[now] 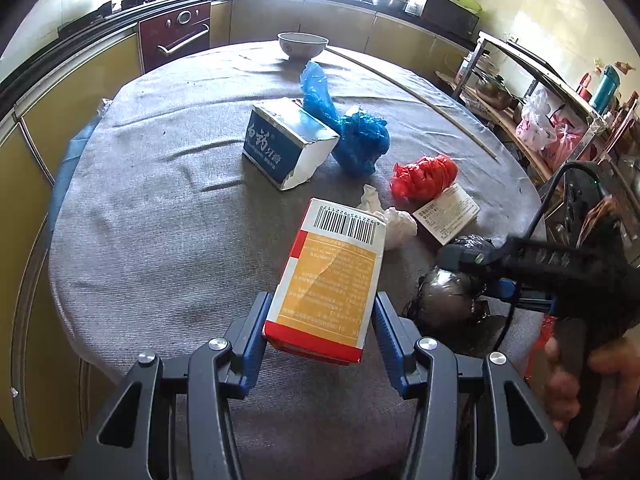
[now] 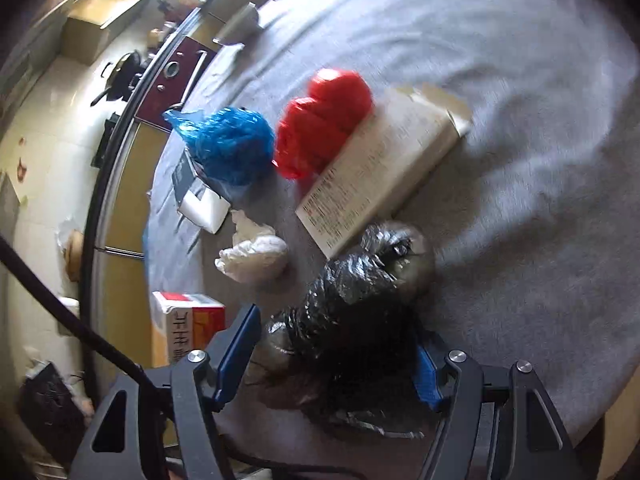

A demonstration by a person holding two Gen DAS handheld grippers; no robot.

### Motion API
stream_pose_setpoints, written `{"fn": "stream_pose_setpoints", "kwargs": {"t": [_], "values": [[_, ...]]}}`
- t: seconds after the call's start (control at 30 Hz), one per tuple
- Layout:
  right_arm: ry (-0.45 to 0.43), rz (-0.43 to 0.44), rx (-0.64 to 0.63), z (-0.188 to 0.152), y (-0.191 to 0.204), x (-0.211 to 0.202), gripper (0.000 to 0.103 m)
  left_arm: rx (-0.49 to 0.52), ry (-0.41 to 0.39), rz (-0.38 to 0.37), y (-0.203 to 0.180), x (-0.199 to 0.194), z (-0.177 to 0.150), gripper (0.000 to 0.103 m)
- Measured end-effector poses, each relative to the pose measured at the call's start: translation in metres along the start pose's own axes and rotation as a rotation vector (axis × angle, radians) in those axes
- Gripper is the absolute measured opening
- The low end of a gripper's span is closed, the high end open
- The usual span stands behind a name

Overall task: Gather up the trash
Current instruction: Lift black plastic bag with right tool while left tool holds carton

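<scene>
My left gripper (image 1: 320, 312) is shut on an orange, white and red carton (image 1: 332, 272), its blue pads against the carton's two long sides, lifted a little above the grey tablecloth (image 1: 160, 220). A crumpled black plastic bag (image 2: 360, 280) lies at the table's near right. My right gripper (image 2: 338, 344) straddles it, and the bag fills the gap between the pads, touching both. In the left wrist view the right gripper (image 1: 480, 272) reaches in from the right over the black bag (image 1: 448, 300), with a person's hand behind it.
More rubbish lies on the cloth: a torn blue box (image 1: 286, 144), a blue plastic bag (image 1: 360, 140), a red bag (image 1: 426, 176), a white tissue wad (image 1: 394, 220) and a flat printed carton (image 1: 446, 214). A bowl (image 1: 303, 45) stands at the far edge. Cabinets ring the table.
</scene>
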State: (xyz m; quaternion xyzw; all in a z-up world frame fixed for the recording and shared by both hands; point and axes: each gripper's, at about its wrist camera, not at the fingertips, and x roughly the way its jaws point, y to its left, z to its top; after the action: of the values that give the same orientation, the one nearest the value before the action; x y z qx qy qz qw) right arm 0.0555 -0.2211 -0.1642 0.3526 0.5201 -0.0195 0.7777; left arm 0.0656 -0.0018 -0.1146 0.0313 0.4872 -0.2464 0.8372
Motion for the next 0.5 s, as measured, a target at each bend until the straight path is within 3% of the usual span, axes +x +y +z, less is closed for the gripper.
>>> {"fn": "stream_pose_setpoints", "kwargs": {"t": [0.07,0.27,0.5], "values": [[0.010,-0.006,-0.059,-0.003,0.004,0.003,0.048,-0.004,-0.001,0.001,0.001,-0.001,0.000,0.052],[-0.028,0.014,-0.139,-0.006,0.003,-0.008,0.041,-0.005,-0.011,0.007,-0.001,-0.005,0.003,0.052],[-0.136,0.092,-0.127,0.002,-0.021,-0.043,0.041,0.018,-0.039,-0.018,-0.011,-0.011,0.007,0.052]]}}
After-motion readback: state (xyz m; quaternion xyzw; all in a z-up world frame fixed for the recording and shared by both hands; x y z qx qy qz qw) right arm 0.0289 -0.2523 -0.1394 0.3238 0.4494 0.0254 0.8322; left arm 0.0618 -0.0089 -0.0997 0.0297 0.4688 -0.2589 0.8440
